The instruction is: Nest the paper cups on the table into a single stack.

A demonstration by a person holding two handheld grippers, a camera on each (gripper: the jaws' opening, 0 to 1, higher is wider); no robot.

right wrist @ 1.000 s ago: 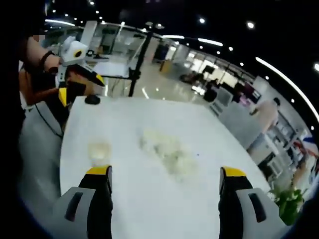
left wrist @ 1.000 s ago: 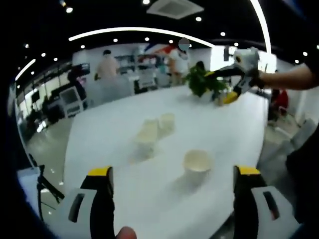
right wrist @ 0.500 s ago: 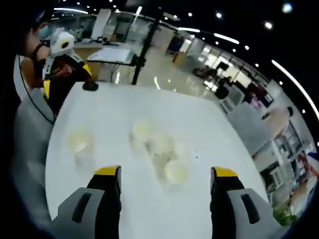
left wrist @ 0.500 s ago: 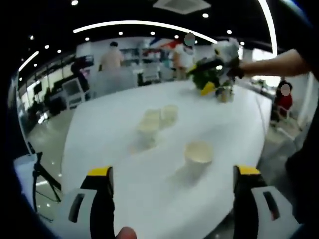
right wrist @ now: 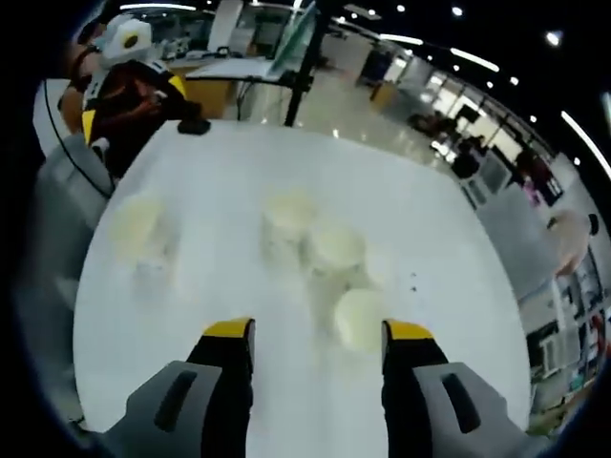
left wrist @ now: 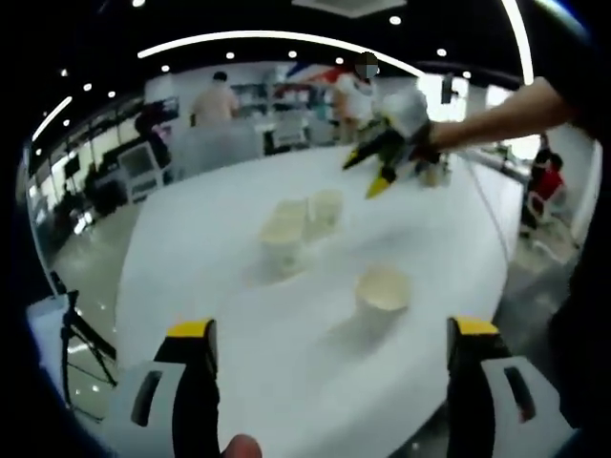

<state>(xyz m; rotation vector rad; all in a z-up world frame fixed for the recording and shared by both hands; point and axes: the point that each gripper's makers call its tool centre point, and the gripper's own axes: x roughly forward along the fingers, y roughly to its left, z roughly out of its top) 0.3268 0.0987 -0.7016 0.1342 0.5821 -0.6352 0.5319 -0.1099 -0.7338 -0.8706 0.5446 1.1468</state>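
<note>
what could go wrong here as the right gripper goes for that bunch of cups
1. The right gripper is open around the nearest cup, which sits close against the middle cup and far cup; closing or pushing in may knock those over.
2. Paper cups are light, so a hard squeeze could crush the rim.
3. The lone cup stands apart near the table's edge, where a nudge could send it off.

Left gripper (left wrist: 330, 334): jaws spread wide, held low at the near side. Right gripper (right wrist: 318, 329): jaws parted, empty, extended far on an outstretched arm (left wrist: 496, 110), tips angled downward.
</note>
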